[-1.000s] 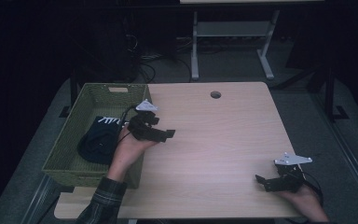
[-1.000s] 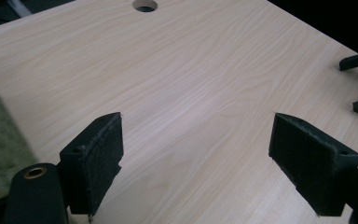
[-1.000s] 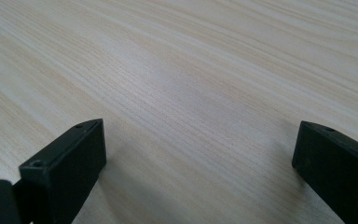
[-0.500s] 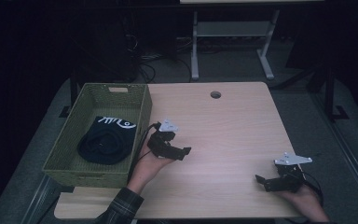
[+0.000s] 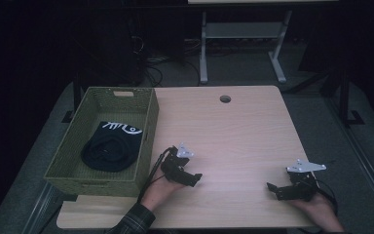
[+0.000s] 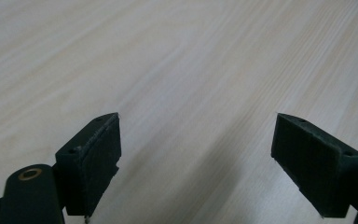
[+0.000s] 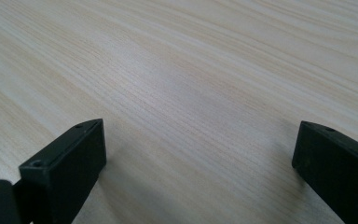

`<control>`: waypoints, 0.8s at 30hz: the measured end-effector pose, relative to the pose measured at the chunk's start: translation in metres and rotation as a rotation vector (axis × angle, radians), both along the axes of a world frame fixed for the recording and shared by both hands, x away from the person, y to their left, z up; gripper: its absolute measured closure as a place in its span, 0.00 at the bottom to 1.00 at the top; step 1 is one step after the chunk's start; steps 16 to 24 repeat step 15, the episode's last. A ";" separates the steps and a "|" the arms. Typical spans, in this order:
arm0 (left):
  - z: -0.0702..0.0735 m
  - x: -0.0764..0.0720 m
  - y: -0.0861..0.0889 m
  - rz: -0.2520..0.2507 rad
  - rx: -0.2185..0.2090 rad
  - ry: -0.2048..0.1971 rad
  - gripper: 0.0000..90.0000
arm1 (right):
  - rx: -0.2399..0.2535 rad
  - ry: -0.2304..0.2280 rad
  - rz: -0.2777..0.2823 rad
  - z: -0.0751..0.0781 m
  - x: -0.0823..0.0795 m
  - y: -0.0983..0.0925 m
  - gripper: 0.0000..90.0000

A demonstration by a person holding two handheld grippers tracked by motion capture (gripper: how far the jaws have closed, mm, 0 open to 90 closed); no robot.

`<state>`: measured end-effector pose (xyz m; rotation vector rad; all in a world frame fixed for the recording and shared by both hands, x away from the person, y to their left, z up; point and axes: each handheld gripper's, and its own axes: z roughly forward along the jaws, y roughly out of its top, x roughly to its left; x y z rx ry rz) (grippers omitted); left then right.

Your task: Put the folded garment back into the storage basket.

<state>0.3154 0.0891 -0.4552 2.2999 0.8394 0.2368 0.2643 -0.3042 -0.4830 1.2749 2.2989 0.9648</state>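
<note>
A black garment with a white print [image 5: 111, 146] lies crumpled inside the green woven basket [image 5: 148, 127] at the table's left edge. My left gripper [image 5: 195, 177] rests low over the wooden table [image 5: 233, 141], just right of the basket's near corner, open and empty. In the left gripper view its jaws stand wide apart above bare wood [image 6: 196, 84], left gripper [image 6: 196, 163]. My right gripper [image 5: 272, 189] sits near the front right of the table, also open and empty; right gripper [image 7: 196, 172] shows only wood grain between its jaws.
A round cable hole [image 5: 225, 99] is at the far middle of the table. Beyond the table stands a white metal frame [image 5: 238, 44] on dark floor with cables. The basket's tall wall borders the left hand.
My left gripper has moved from above the basket's rim toward me and to the right, coming down over the bare table. The right gripper has stayed in place.
</note>
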 end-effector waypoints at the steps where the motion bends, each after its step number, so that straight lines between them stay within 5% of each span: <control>1: -0.002 0.000 0.000 -0.002 0.003 0.005 0.16 | 0.000 0.000 0.000 0.000 0.000 0.000 0.03; 12: -0.011 -0.002 -0.001 -0.013 0.064 -0.002 0.15 | 0.000 0.000 0.000 0.000 0.000 0.000 0.03; 24: -0.012 -0.004 0.000 -0.019 0.055 -0.016 0.14 | -0.001 -0.001 0.002 0.000 0.000 0.000 0.03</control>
